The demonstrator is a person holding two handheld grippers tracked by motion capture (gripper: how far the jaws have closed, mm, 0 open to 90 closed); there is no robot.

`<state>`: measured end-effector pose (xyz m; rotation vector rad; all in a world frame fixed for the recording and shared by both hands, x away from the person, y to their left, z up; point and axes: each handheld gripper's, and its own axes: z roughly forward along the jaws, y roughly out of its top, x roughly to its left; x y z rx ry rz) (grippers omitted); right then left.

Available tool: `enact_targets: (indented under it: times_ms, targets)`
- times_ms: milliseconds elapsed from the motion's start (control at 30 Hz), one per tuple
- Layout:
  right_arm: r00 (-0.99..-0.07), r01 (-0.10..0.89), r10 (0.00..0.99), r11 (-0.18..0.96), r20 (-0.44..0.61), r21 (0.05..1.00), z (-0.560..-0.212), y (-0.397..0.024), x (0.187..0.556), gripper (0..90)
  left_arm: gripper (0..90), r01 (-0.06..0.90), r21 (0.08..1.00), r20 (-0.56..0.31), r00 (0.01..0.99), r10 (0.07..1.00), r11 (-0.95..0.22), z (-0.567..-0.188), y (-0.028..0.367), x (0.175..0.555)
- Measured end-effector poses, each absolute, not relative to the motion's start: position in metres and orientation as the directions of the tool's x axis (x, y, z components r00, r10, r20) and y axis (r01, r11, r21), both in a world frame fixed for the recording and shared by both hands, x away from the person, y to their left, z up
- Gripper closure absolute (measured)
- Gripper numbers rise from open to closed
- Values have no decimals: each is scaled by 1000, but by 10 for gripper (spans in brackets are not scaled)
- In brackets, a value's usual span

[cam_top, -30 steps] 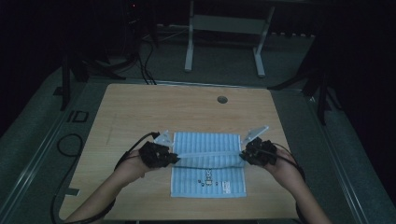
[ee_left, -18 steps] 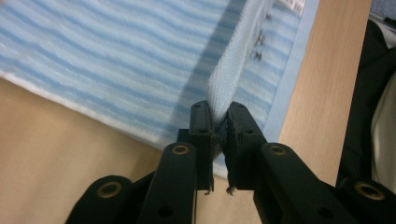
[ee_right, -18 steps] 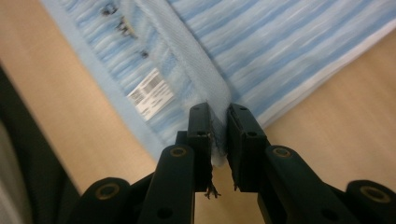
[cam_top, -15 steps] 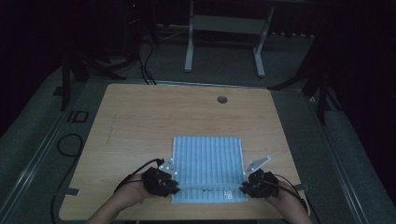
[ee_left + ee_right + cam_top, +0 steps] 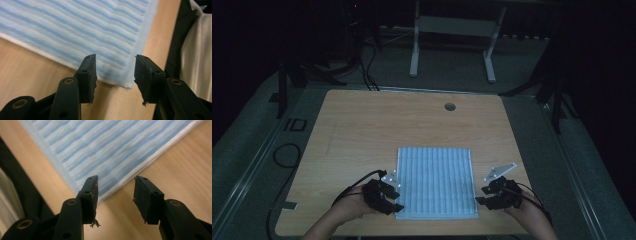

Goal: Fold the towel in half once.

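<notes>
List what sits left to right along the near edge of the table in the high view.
Left gripper → blue-and-white striped cloth lying flat on the wooden table → right gripper.

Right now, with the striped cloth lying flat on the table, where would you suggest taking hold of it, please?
At its two near corners, I think. The striped cloth lies flat, so only its edges offer a lip. The left gripper and right gripper, jaws just opened and empty, sit beside those corners; slide one jaw under each from the outer side.
</notes>
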<state>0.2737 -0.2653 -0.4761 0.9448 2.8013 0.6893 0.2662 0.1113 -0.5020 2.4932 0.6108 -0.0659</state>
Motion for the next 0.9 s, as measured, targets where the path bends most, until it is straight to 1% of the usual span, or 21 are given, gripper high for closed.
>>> enact_targets:
  times_ms: [67, 133, 167, 233, 267, 300, 333, 367, 400, 433, 467, 533, 567, 600, 633, 667, 700, 733, 767, 800, 900]
  targets:
    - [-799, 552, 600, 706, 39, 442, -477, -265, 285, 540, 470, 444, 506, -162, 891, 424, -739, -500, 113, 272]
    - [-799, 556, 600, 713, 39, 428, -478, -263, 298, 539, 466, 461, 492, -138, 879, 457, -738, -498, 115, 280]
    - [-798, 559, 602, 715, 37, 420, -480, -261, 304, 533, 442, 462, 488, -126, 877, 465, -740, -497, 116, 285]
    - [-799, 561, 601, 718, 40, 413, -481, -259, 311, 527, 437, 472, 485, -123, 870, 477, -736, -496, 118, 289]
    - [-796, 568, 604, 728, 33, 383, -485, -255, 332, 517, 436, 482, 480, -116, 863, 491, -733, -493, 120, 299]
    - [-796, 568, 604, 728, 33, 383, -485, -255, 332, 517, 436, 482, 480, -114, 862, 493, -733, -492, 121, 301]
    - [-793, 574, 609, 729, 31, 372, -485, -252, 344, 515, 436, 497, 472, -107, 852, 512, -729, -489, 124, 311]
    - [-793, 574, 609, 729, 31, 372, -485, -252, 344, 515, 435, 497, 472, -107, 852, 512, -729, -489, 124, 311]
    - [-786, 585, 617, 731, 26, 352, -484, -249, 358, 507, 434, 503, 472, -101, 847, 523, -724, -486, 126, 319]
    - [-786, 585, 617, 731, 26, 352, -484, -249, 358, 507, 434, 513, 464, -102, 841, 532, -722, -485, 127, 325]
    - [-779, 594, 626, 726, 25, 346, -482, -247, 372, 494, 415, 521, 460, -96, 834, 543, -719, -484, 129, 331]
    - [-767, 612, 641, 716, 30, 335, -480, -245, 385, 473, 414, 532, 454, -86, 825, 559, -715, -483, 130, 343]
    - [-767, 612, 641, 716, 30, 335, -480, -245, 385, 473, 414, 538, 453, -86, 820, 566, -711, -483, 131, 348]
    - [-757, 624, 653, 709, 28, 329, -479, -243, 396, 459, 395, 547, 453, -80, 812, 578, -704, -483, 130, 354]
    - [-757, 624, 653, 709, 28, 329, -479, -243, 396, 459, 395, 549, 448, -75, 809, 583, -706, -484, 130, 360]
    - [-750, 634, 661, 706, 26, 316, -478, -240, 409, 439, 392, 562, 444, -73, 799, 597, -698, -485, 129, 369]
    - [-750, 634, 661, 706, 26, 316, -478, -240, 409, 439, 391, 562, 444, -73, 799, 597, -698, -485, 129, 369]
    - [-737, 649, 675, 696, 28, 307, -477, -238, 421, 425, 386, 571, 440, -71, 791, 607, -693, -487, 126, 381]
    - [-737, 649, 675, 696, 28, 307, -477, -238, 421, 425, 385, 571, 440, -71, 791, 607, -693, -487, 126, 381]
    - [-712, 682, 701, 674, 47, 283, -477, -236, 433, 411, 385, 579, 422, -52, 783, 619, -697, -489, 120, 394]
    - [-689, 707, 724, 655, 47, 266, -476, -233, 444, 422, 385, 590, 415, -49, 775, 631, -693, -490, 116, 403]
